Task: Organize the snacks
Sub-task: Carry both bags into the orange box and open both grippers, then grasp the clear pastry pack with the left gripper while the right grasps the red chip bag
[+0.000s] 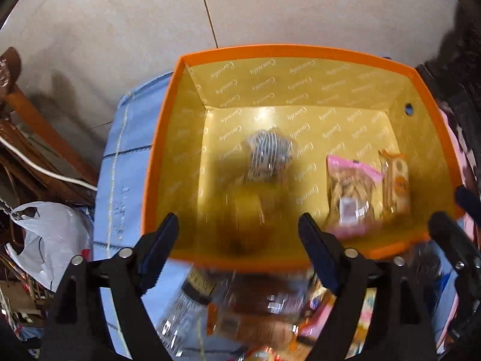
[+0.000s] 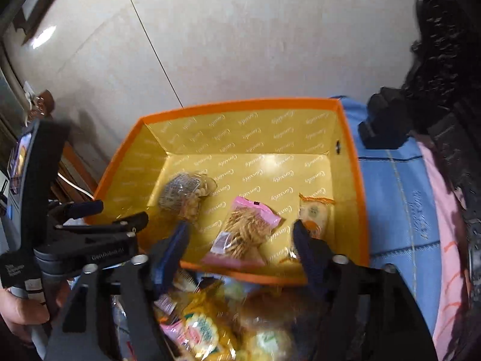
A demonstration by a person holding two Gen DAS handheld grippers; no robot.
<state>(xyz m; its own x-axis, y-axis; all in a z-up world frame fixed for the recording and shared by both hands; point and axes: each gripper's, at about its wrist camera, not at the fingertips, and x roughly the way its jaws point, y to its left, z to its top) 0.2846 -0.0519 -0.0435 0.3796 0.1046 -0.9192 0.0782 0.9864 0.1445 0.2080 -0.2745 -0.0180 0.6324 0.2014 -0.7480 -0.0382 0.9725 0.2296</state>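
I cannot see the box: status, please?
Left gripper, right gripper open, empty. Three snack packs in orange box. More snacks outside. Nothing blocking.

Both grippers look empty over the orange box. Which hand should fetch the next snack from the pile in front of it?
Right, probably. The right gripper stands open over the near rim of the orange box, with the snack pile directly beneath it. The left gripper is open too, but only blurred packets show below it.

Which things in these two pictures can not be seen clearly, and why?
- Left wrist view: clear snack bag in the orange box is motion-blurred; its contents are unreadable.
- Both views: the snack pile in front of the box is blurred and partly covered by the fingers.
- Right wrist view: the orange-trimmed packet is partly behind one finger.
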